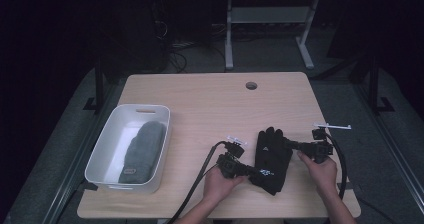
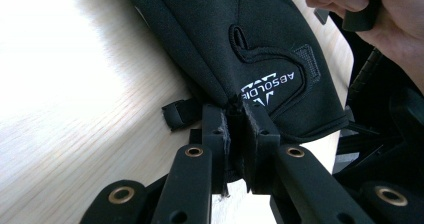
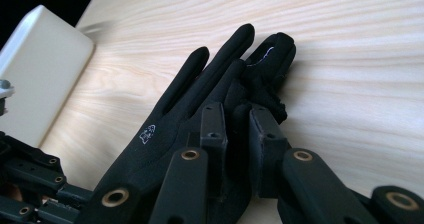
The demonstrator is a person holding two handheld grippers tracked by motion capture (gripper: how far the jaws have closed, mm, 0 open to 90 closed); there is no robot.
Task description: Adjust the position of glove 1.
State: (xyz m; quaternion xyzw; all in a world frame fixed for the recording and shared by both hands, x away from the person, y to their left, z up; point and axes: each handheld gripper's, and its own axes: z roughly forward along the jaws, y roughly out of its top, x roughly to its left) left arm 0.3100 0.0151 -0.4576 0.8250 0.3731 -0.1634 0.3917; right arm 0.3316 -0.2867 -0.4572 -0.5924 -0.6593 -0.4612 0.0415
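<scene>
**benchwatcher:** Progress check, anyone? Looks like a sort-the-gloves-into-the-bin job to me. One grey mitten [image 1: 142, 152] is already lying inside the white bin [image 1: 101, 149] on the left side of the table [image 1: 210, 99], so I'd count that half as done. The black glove [image 1: 272, 156] is still out on the wood, near the front edge and right of centre, so that one's left to do.

**gripfan_22:** Agreed, I'd call it about halfway. The grab on the black glove looks made, though. The left gripper [image 2: 234, 134] has its jaws pinched tight on the cuff end, just below the white logo, with fabric squeezed between the pads. The right gripper [image 3: 235, 129] is clamped on the finger end, with a bunched bit of black fabric caught between its jaws.

**benchwatcher:** So it's held at both ends?

**gripfan_22:** Yep. In the high view the left gripper [image 1: 256, 172] comes in at the glove's near-left corner, and the right gripper [image 1: 292, 144] at its right side, up by the fingers. The glove stretches between them, fingers pointing to the far side, and as far as I can tell it's resting flat on the table.

**benchwatcher:** Then what's left is my guess: lift it, carry it left, drop it in beside the mitten. The bin sits well apart from the glove.
</scene>
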